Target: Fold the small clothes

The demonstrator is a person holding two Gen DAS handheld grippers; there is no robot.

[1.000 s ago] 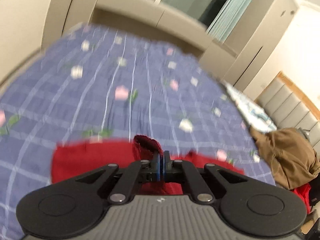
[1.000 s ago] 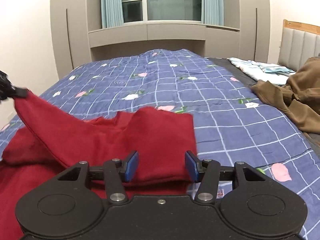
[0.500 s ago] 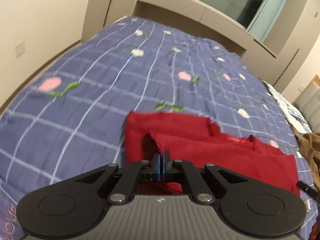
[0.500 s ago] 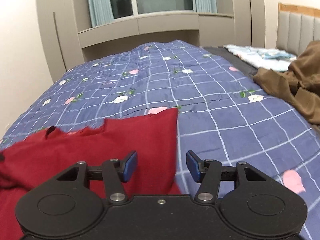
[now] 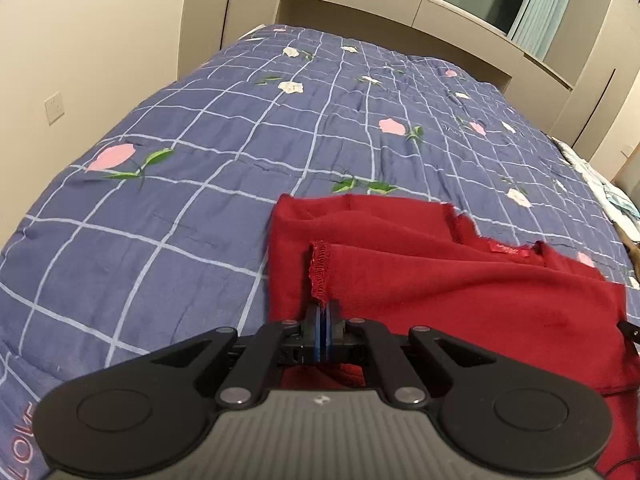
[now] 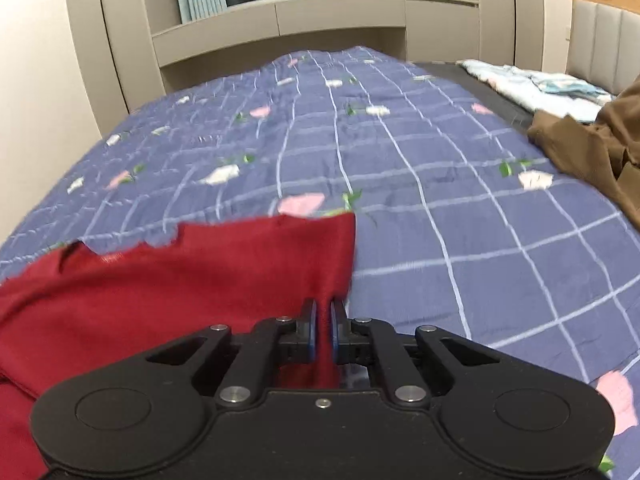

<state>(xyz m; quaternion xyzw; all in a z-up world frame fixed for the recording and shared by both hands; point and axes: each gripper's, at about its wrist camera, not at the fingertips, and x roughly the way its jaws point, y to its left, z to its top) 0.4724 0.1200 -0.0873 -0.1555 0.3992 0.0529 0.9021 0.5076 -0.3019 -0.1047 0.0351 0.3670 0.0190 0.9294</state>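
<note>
A dark red garment (image 5: 440, 280) lies spread on the blue checked quilt (image 5: 200, 200), with a stitched hem and a small label showing. My left gripper (image 5: 323, 308) is shut on the stitched hem at the garment's left side, low over the bed. In the right wrist view the same red garment (image 6: 180, 280) fills the lower left. My right gripper (image 6: 323, 312) is closing its jaws on a pinched fold at the garment's right edge, and the pads press on the cloth. A dark tip of the right gripper (image 5: 630, 330) shows at the far right of the left wrist view.
The quilt (image 6: 440, 200) runs far ahead towards grey cupboards under a window. A brown garment (image 6: 592, 152) and pale blue folded clothes (image 6: 532, 84) lie at the bed's right side near a padded headboard (image 6: 608, 28). A wall with a socket (image 5: 54, 108) borders the left.
The left gripper came down with the hem, and the lifted cloth now lies on the bed. The right gripper moved to the garment's right edge and its jaws closed on it.
</note>
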